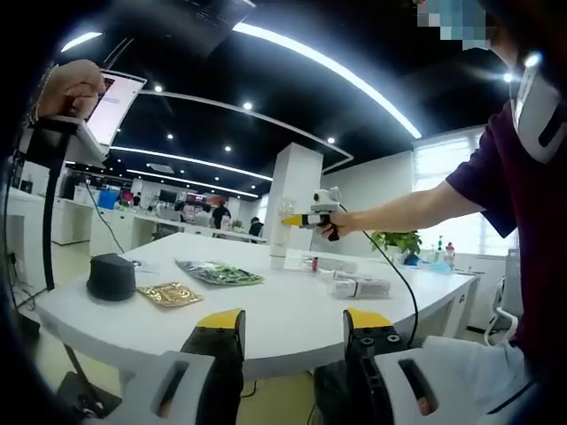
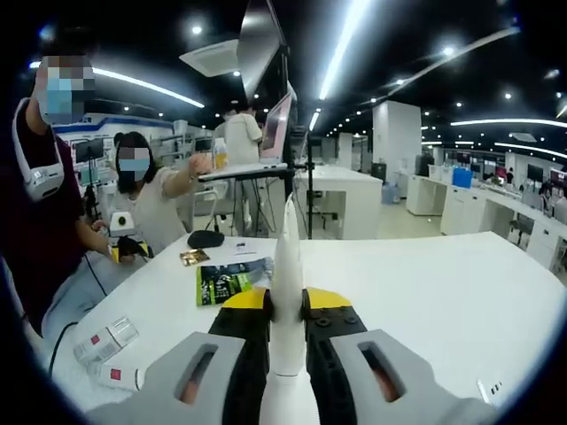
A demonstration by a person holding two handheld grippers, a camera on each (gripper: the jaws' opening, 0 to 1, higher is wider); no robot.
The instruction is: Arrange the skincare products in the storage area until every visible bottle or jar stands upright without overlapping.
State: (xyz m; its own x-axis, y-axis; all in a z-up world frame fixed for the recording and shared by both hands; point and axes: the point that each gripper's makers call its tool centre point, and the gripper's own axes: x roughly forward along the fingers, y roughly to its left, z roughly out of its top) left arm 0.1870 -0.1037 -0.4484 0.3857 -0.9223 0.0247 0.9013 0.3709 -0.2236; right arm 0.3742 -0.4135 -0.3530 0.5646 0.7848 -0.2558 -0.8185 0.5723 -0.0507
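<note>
My right gripper (image 2: 285, 308) is shut on a slim white tapered tube (image 2: 286, 252) that points straight up between its yellow-tipped jaws. A clear bottle with a red label (image 2: 106, 338) and a white tube (image 2: 117, 376) lie flat on the white table (image 2: 425, 301), near its left edge. In the left gripper view, white boxes (image 1: 359, 285) and a small red-capped bottle (image 1: 314, 263) rest on the table (image 1: 283, 319). My left gripper (image 1: 294, 323) is open with nothing between its jaws, held low at the table's near edge. The right gripper (image 1: 312, 216) is raised over the table in a hand.
A green packet (image 1: 220, 273), a gold packet (image 1: 170, 294) and a dark grey lump (image 1: 111, 276) lie on the table's left part. A laptop on a stand (image 1: 111, 106) is touched by a hand (image 1: 73, 87). A seated person (image 2: 151, 208) is beside the table. A potted plant (image 1: 400, 241) stands far right.
</note>
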